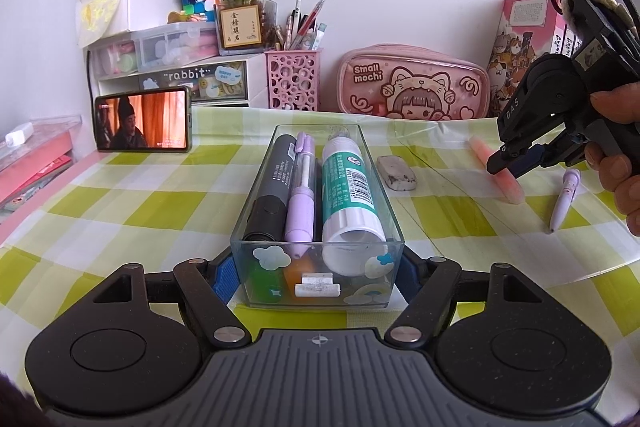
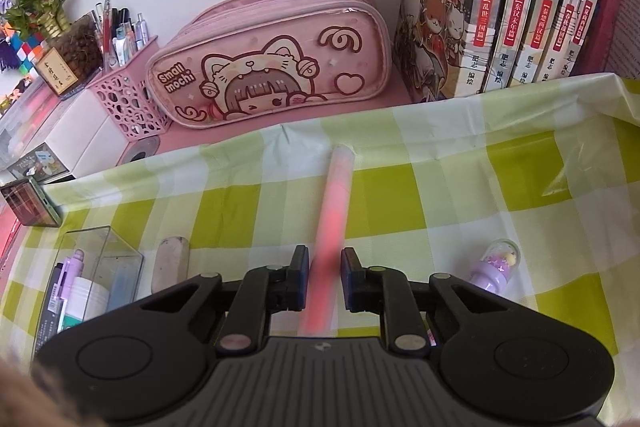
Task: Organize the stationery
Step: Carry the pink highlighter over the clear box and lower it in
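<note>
A clear organizer box [image 1: 394, 215] stands on the checked cloth, and my left gripper [image 1: 316, 277] is shut on its near end, one blue pad against each side wall. Inside lie a black marker [image 1: 272, 183], a purple pen [image 1: 302, 195] and a white-and-green glue stick [image 1: 348, 195]. To the right, a pink highlighter [image 2: 334, 203] lies on the cloth. My right gripper [image 2: 325, 267] straddles it, tilted down, with the pads close beside the barrel and slim gaps showing. A grey eraser [image 1: 397, 174] lies beside the box. A short purple pen [image 2: 496, 267] lies right of the highlighter.
Along the back wall stand a pink pencil case [image 1: 412, 83], a pink pen holder [image 1: 294, 79], white drawers [image 1: 224, 79] and a row of books [image 2: 520, 7]. A phone [image 1: 142, 119] playing video leans at the left. A hand [image 1: 616, 167] holds the right gripper.
</note>
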The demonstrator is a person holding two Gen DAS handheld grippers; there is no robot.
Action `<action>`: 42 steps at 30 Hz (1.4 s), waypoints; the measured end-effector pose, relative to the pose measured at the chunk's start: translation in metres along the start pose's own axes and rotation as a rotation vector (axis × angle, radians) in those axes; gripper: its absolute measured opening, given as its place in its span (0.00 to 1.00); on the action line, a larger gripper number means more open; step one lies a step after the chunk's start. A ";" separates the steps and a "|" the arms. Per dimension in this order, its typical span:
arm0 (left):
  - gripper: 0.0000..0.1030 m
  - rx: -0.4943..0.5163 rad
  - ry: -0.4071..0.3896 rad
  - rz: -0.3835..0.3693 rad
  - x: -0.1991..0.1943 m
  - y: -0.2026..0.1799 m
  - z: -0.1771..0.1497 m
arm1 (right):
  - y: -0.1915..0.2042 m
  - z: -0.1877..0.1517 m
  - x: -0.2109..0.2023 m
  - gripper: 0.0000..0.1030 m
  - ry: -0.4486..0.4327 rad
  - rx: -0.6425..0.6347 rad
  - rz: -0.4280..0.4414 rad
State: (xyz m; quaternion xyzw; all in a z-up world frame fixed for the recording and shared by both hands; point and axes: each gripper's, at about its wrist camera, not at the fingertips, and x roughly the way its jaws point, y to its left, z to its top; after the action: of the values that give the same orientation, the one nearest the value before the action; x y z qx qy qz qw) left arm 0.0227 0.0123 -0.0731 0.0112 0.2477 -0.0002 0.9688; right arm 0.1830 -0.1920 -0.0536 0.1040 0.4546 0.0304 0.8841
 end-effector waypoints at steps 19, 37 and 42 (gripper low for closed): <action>0.70 0.009 -0.003 -0.014 0.001 0.000 -0.001 | 0.006 -0.009 -0.033 0.19 -0.025 0.086 0.193; 0.70 0.009 -0.002 -0.014 0.001 0.000 -0.001 | 0.021 -0.017 -0.049 0.18 0.009 0.181 0.334; 0.70 0.009 -0.002 -0.015 0.001 0.000 -0.001 | 0.011 -0.020 -0.049 0.18 0.021 0.292 0.387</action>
State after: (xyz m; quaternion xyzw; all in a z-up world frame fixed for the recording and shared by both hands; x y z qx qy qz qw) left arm 0.0228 0.0122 -0.0741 0.0138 0.2466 -0.0084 0.9690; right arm 0.1392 -0.1849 -0.0235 0.3154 0.4350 0.1344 0.8326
